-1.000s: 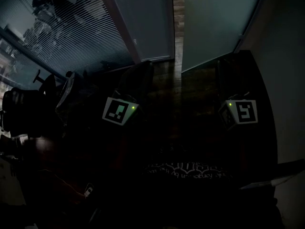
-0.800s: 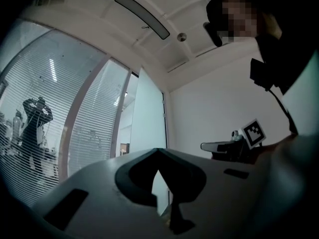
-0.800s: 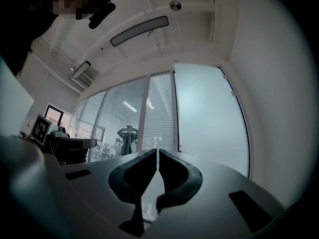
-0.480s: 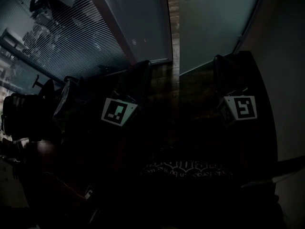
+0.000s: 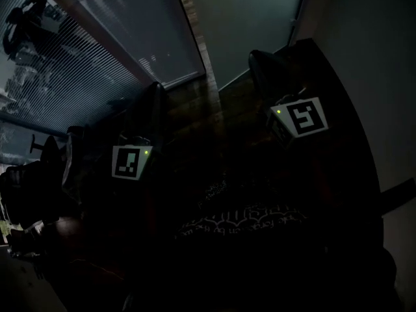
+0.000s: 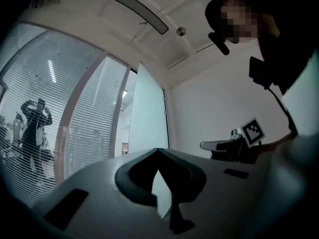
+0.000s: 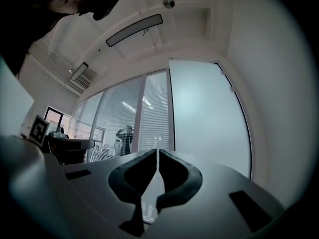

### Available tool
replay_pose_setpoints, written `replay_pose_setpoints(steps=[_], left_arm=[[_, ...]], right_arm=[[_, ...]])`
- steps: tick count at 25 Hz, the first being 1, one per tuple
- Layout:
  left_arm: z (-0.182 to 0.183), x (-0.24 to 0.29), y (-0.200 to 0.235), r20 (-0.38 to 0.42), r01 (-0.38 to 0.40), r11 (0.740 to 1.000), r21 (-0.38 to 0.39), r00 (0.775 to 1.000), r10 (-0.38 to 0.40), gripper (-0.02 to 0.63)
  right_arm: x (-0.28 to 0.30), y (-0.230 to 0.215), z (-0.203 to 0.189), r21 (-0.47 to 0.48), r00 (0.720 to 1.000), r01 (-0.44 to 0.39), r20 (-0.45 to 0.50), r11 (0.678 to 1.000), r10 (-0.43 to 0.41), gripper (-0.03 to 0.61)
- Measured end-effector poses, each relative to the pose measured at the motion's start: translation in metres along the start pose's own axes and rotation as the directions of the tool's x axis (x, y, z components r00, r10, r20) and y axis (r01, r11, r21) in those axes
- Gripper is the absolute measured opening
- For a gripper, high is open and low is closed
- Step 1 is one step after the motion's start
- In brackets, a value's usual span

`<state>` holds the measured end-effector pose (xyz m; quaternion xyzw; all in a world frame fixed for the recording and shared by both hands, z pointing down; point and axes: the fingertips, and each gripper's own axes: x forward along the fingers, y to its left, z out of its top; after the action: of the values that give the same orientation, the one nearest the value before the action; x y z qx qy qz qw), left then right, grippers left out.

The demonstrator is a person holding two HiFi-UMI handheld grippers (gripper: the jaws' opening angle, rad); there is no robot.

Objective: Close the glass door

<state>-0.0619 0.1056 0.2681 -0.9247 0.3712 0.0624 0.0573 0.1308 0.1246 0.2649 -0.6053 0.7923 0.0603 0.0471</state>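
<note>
The glass door (image 5: 253, 25) is a tall frosted panel at the top of the dark head view, with a narrow gap between it and the blind-covered glass wall (image 5: 84, 64). It fills the middle of the right gripper view as a pale sheet (image 7: 207, 113) and appears again in the left gripper view (image 6: 147, 118). My right gripper (image 5: 258, 58) points at the door's lower part, its jaws (image 7: 158, 151) shut on nothing. My left gripper (image 5: 156, 91) points at the foot of the glass wall, also shut and empty (image 6: 158, 151). Neither gripper touches the door.
A white wall (image 5: 364, 57) runs along the right of the door. Dark office chairs (image 5: 32, 187) stand at the left. Behind the blinds a person (image 7: 124, 138) stands with hands on head. The floor (image 5: 227, 109) before the door is dark wood.
The head view has swung, so door and glass wall sit further left and tilted. The right gripper has gone up the picture toward the door, and the left gripper has slid left.
</note>
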Motion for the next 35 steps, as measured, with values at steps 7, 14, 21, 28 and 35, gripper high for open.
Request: replay_pose_setpoints(steps=[7, 14, 21, 28, 35], left_arm=[[-0.014, 0.017, 0.007, -0.021, 0.014, 1.0, -0.009, 1.0, -0.014, 0.002], [-0.027, 0.032, 0.03, -0.015, 0.025, 0.999, -0.02, 1.0, -0.026, 0.002], [-0.035, 0.064, 0.09, -0.022, 0.039, 0.999, -0.026, 0.999, -0.04, 0.002], [-0.033, 0.092, 0.142, -0.009, 0.059, 0.998, -0.025, 0.998, -0.059, 0.002], [-0.037, 0.111, 0.174, 0.004, 0.079, 0.996, -0.03, 0.997, -0.079, 0.002]], right_arm=[[0.012, -0.011, -0.008, 0.016, 1.0, 0.017, -0.011, 1.0, -0.017, 0.005], [0.038, -0.014, -0.019, 0.01, 1.0, 0.029, -0.012, 1.0, -0.029, 0.005], [0.105, -0.013, -0.031, 0.01, 0.999, 0.046, -0.015, 0.999, -0.045, 0.005], [0.158, -0.015, -0.029, -0.005, 0.997, 0.073, -0.01, 0.997, -0.073, 0.005], [0.183, -0.021, -0.032, -0.014, 0.993, 0.122, -0.004, 0.992, -0.122, 0.005]])
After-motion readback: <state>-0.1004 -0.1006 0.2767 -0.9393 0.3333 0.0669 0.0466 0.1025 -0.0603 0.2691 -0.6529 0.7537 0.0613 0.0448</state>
